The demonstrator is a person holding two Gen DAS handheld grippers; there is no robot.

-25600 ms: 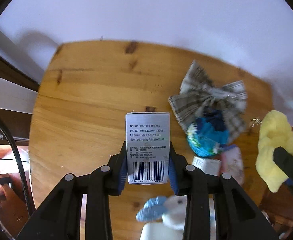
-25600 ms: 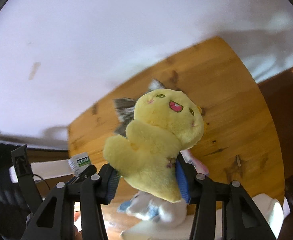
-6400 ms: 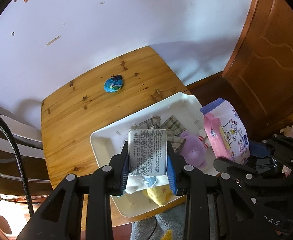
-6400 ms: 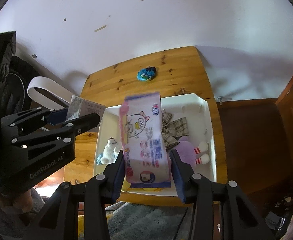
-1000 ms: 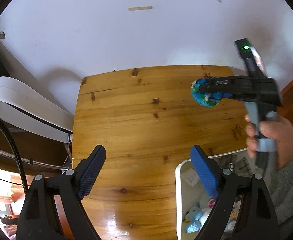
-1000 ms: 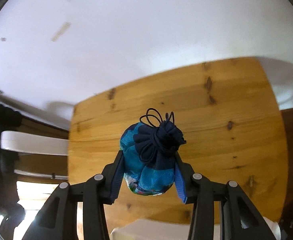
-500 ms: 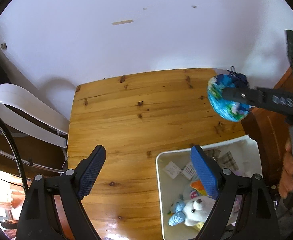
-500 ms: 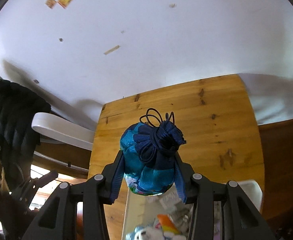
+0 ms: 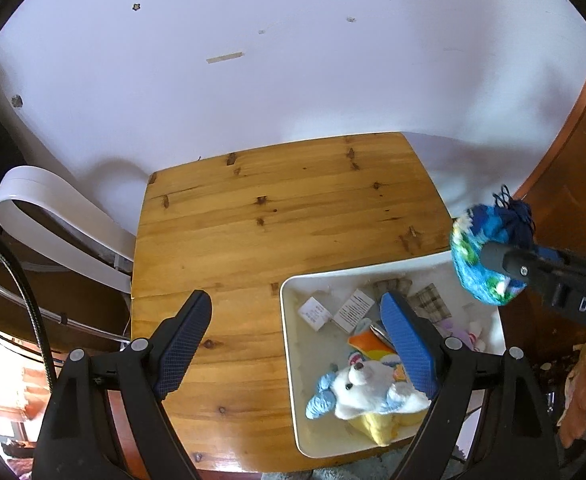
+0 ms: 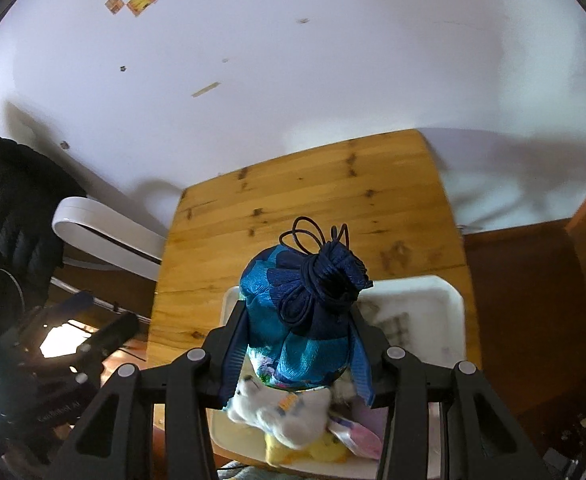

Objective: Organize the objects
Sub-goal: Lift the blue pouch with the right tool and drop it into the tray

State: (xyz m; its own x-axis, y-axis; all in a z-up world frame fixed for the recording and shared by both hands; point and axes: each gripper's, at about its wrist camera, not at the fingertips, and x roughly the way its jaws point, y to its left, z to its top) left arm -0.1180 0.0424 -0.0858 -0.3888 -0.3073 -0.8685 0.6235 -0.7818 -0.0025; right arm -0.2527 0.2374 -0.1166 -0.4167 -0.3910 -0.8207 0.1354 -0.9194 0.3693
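Our right gripper (image 10: pixel 297 344) pinches the pouch (image 10: pixel 299 316), knot up, directly above the bin (image 10: pixel 451 304), so we need only lower it; our left gripper (image 9: pixel 293 340) stands spread, empty.

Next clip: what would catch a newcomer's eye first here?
The shiny blue drawstring pouch, clamped in the right gripper, hangs above the white plastic tray at the wooden table's near right corner. In that tray, a white plush bear lies among small boxes. The left gripper is open, holding nothing.
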